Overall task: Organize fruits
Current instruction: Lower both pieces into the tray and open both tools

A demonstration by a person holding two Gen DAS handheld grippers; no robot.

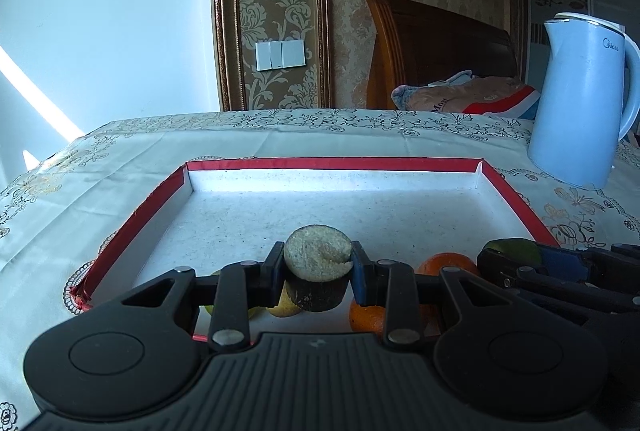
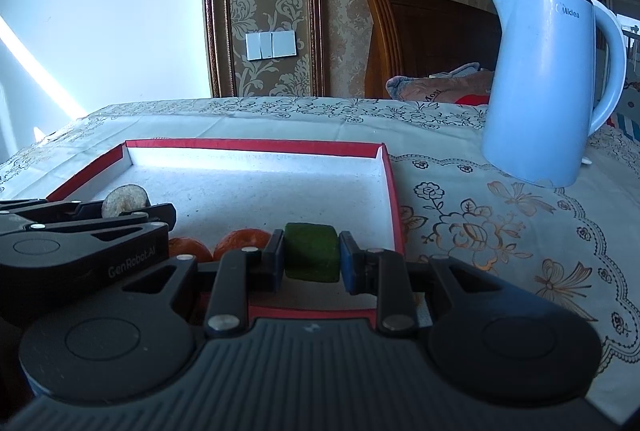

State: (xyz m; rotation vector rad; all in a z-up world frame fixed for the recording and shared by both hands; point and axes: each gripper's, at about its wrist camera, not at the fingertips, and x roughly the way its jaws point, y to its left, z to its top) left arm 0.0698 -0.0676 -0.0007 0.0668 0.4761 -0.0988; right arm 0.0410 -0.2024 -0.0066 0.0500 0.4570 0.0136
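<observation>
A red-rimmed shallow box (image 1: 332, 163) with a white floor lies on the tablecloth; it also shows in the right wrist view (image 2: 256, 144). My left gripper (image 1: 318, 267) is shut on a brown, tan-topped fruit (image 1: 318, 253) above the box's near end. My right gripper (image 2: 312, 258) is shut on a dark green fruit (image 2: 312, 255), also above the near end; it shows at the right of the left wrist view (image 1: 520, 251). Two oranges (image 1: 448, 263) (image 2: 240, 239) and a yellow-green fruit (image 1: 282, 305) lie in the box under the grippers.
A light blue electric kettle (image 1: 580, 103) (image 2: 548, 83) stands on the tablecloth right of the box. A wooden headboard (image 1: 436, 43) and bedding are behind the table. The table's far edge runs behind the box.
</observation>
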